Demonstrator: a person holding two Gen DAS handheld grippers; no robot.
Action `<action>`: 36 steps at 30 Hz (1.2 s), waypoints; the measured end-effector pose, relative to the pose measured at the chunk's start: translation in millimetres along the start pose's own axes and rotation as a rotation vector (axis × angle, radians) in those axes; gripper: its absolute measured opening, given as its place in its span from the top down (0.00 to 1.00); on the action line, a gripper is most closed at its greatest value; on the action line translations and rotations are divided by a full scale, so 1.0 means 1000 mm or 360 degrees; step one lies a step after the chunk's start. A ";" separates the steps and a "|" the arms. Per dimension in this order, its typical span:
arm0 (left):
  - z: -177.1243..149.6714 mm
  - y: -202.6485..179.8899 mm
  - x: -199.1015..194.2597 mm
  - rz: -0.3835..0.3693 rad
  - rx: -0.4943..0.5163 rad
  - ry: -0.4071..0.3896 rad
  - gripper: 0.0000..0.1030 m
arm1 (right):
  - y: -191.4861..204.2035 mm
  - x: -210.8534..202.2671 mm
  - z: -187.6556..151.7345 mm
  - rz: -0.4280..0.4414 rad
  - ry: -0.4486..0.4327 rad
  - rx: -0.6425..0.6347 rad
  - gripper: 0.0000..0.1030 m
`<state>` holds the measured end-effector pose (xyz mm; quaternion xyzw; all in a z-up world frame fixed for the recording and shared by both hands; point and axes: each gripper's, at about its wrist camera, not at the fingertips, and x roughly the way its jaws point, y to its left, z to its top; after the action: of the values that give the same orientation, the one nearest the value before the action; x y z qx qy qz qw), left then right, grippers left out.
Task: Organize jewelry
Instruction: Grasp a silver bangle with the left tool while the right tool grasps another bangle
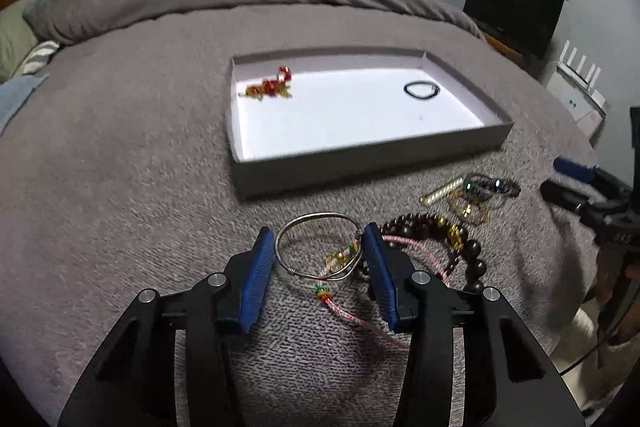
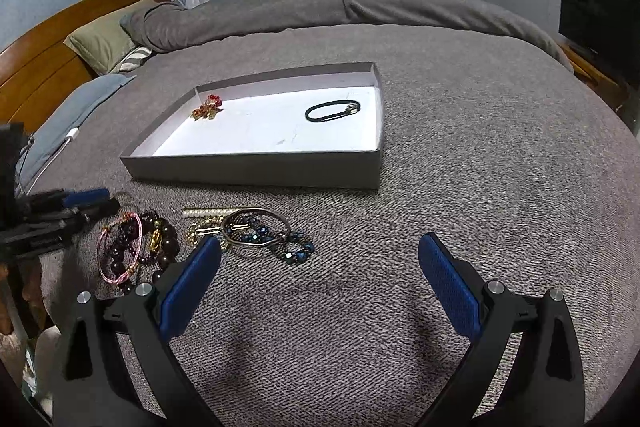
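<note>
Silver bangle (image 1: 320, 247) between parted left fingers (image 1: 260, 267), seemingly touching; right fingers (image 2: 448, 279) wide apart.

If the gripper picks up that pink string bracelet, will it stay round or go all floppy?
Probably floppy: the pink string bracelet is thin braided cord lying in a loose uneven loop. It looks light. It may drag the brown bead bracelet, which it lies across.
</note>
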<state>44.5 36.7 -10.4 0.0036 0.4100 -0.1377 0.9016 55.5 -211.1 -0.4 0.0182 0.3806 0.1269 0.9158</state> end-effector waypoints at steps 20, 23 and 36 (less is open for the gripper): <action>0.002 -0.003 -0.009 -0.0006 0.0036 -0.0028 0.53 | 0.027 0.044 0.014 0.0154 0.0168 0.0022 0.37; 0.003 -0.001 -0.010 -0.0007 0.0030 -0.0030 0.53 | 0.025 0.049 0.014 0.0152 0.0193 0.0023 0.39; 0.003 0.000 -0.011 -0.0009 0.0023 -0.0034 0.53 | 0.028 0.054 0.017 0.0183 0.0206 -0.0024 0.50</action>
<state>40.1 38.5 -0.1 0.0076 0.3993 -0.1433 0.9055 98.0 -169.5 -22.6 0.0249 0.4364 0.1829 0.8806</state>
